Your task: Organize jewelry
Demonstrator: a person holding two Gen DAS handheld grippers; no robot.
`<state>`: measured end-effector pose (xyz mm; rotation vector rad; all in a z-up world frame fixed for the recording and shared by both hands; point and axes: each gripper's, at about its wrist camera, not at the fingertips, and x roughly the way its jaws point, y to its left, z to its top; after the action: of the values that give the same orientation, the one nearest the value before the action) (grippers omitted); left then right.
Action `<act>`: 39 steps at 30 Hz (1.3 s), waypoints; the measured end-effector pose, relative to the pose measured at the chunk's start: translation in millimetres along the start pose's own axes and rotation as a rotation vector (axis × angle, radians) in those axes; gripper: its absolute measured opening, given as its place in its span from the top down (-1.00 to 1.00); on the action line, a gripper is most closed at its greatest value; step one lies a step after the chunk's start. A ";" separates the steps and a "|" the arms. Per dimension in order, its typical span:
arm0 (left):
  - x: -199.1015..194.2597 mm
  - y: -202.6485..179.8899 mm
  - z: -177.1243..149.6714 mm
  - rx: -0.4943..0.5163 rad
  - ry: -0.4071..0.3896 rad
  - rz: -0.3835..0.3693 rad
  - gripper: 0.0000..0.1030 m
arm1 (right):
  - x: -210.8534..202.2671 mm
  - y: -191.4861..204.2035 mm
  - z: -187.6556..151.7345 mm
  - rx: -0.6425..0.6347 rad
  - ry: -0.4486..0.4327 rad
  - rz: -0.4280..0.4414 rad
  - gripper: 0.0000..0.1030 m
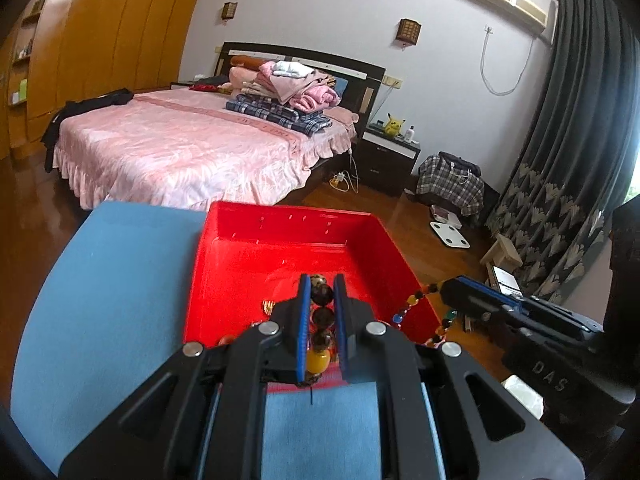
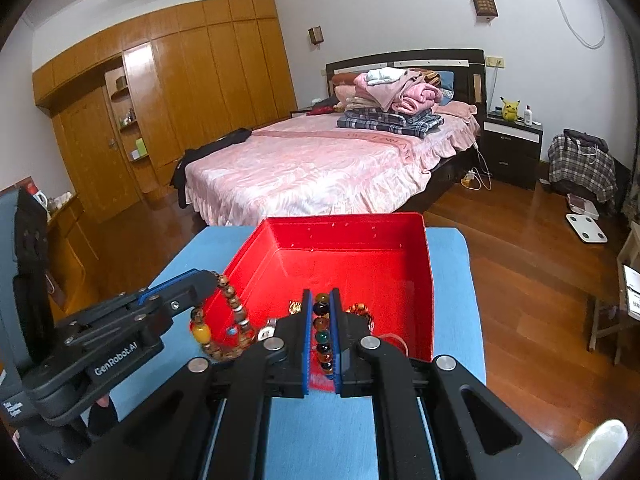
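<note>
Left wrist view: the left gripper is clamped on a brown beaded bracelet, whose beads are lined up along the fingers, with a large amber bead nearest the camera. The loop is seen better from the right wrist view, where it hangs from the fingertips just over the near left rim of the red box. The right gripper is likewise closed on a multicoloured beaded bracelet, its beads also strung lengthwise between the pads; from the left wrist view the rest of that strand is seen drooping from the tips just at the near right corner of the box. The box is set on a blue mat, directly ahead of and below both grippers, with its long walls running away from them. A few small gold-coloured pieces are seen lying on the box floor just beyond the fingertips. Both bracelets are judged to be lifted clear of the floor. Neither gripper is markedly nearer the box; each is held at its own near corner.
</note>
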<state>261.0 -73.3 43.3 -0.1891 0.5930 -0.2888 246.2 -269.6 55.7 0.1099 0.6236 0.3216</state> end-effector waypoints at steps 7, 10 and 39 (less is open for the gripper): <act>10.9 0.4 17.4 -0.001 -0.042 -0.031 0.81 | 20.7 -4.1 12.4 -0.013 0.004 -0.011 0.85; 20.4 1.2 22.5 -0.002 -0.048 -0.035 0.81 | 31.1 -5.7 15.7 -0.015 0.007 -0.015 0.85; -9.2 31.7 -13.6 0.021 0.007 0.159 -0.74 | 3.1 -15.5 -26.1 0.022 0.018 -0.073 -0.74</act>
<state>252.6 -41.7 28.9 -0.1194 0.6084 -0.1415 237.3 -283.2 29.9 0.1052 0.6474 0.2453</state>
